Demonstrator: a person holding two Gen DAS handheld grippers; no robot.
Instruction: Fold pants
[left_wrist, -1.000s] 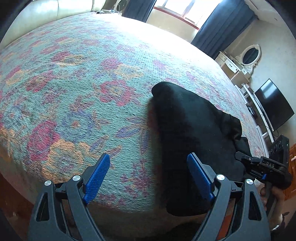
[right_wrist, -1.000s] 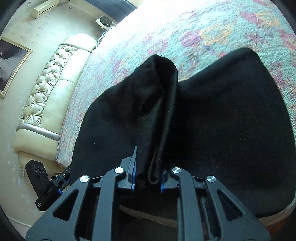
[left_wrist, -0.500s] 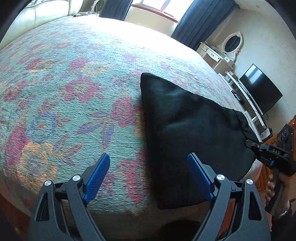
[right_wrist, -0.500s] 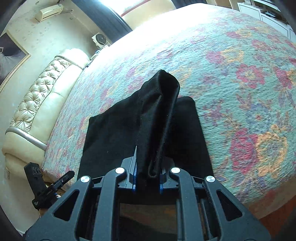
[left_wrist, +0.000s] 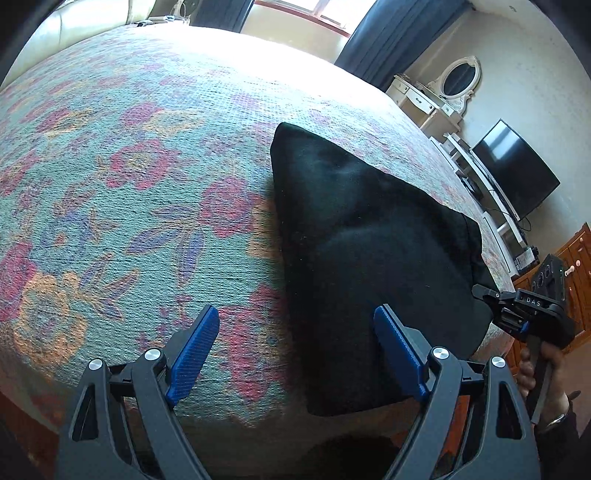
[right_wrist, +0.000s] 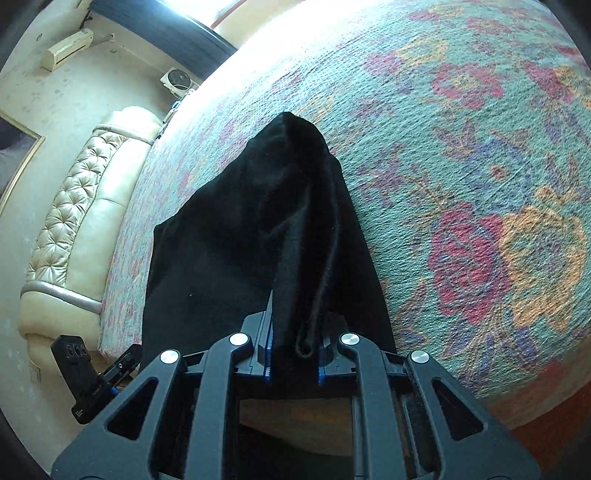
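Observation:
The black pants (left_wrist: 369, 251) lie folded on the floral bedspread (left_wrist: 129, 184), near the bed's front right edge. My left gripper (left_wrist: 299, 350) is open and empty, hovering over the bedspread with its right finger above the pants' near edge. My right gripper (right_wrist: 295, 354) is shut on a bunched fold of the pants (right_wrist: 295, 229) and pulls it up into a ridge. The right gripper also shows in the left wrist view (left_wrist: 524, 314) at the pants' right edge.
A cream tufted headboard (right_wrist: 74, 229) runs along the bed's far side. A white dressing table with oval mirror (left_wrist: 447, 92), a dark TV (left_wrist: 517, 170) and wooden drawers (left_wrist: 576, 273) stand to the right of the bed.
The right gripper has kept its hold and drawn the fold across, so the pants lie narrower and flatter. The left gripper stayed open and shifted slightly toward the pants.

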